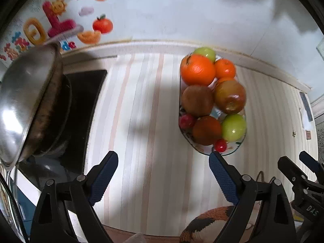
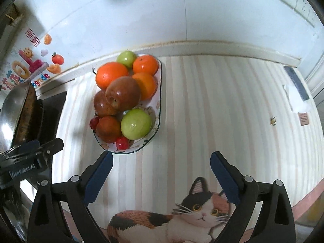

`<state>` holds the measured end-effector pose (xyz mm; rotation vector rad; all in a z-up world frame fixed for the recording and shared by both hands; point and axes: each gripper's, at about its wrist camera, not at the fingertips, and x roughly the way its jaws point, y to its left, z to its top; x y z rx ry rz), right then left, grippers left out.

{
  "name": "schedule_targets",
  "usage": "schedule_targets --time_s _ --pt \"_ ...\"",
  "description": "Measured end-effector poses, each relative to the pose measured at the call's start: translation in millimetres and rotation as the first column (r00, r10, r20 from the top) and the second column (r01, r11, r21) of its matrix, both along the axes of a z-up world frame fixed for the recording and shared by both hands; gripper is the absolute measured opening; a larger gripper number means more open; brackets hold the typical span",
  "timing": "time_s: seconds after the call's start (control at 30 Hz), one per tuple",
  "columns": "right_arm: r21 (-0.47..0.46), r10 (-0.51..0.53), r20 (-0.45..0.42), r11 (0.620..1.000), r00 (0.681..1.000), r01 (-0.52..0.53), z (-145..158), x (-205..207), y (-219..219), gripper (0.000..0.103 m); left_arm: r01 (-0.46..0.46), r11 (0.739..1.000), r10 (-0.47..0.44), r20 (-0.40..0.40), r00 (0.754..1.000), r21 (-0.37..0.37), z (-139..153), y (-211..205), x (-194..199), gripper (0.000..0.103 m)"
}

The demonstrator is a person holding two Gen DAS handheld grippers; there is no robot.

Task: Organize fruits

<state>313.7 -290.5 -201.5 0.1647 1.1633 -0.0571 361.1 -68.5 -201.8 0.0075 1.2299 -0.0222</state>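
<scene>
Nearby, a wok flanks the fruit plate; both grippers' fingers spread, holding nothing.

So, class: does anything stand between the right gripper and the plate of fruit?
Nothing visible does. The right gripper hangs open over bare striped cloth, and the plate of fruit lies just beyond its left fingertip.

The left hand-held gripper is pointed steeply downward, its blue-padded jaws spread wide with nothing between them. The right hand-held gripper is likewise tilted steeply down, its jaws held wide apart and empty. The two are held side by side, each visible at the edge of the other's view.
</scene>
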Motion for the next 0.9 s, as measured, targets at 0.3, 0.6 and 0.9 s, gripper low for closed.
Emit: schedule_targets --time_s 0.3,0.6,0.9 --pt "-0.018 0.012 0.084 1.0 0.996 -0.01 50.2 -30.5 -3.7 0.099 -0.014 1.0 0.016 0.119 0.993 -0.017 53.8 -6.0 -36.7 0.092" --pt "-0.048 0.017 0.212 0.999 0.977 -0.007 121.3 -106.8 17.6 0.099 0.012 1.0 -0.007 0.262 0.965 -0.016 119.4 2.4 -108.3 0.092" --pt "-0.056 -0.015 0.308 0.998 0.951 0.034 178.0 -210.1 39.1 0.099 0.068 0.998 -0.059 0.362 0.93 -0.011 162.8 10.6 -194.8 0.092"
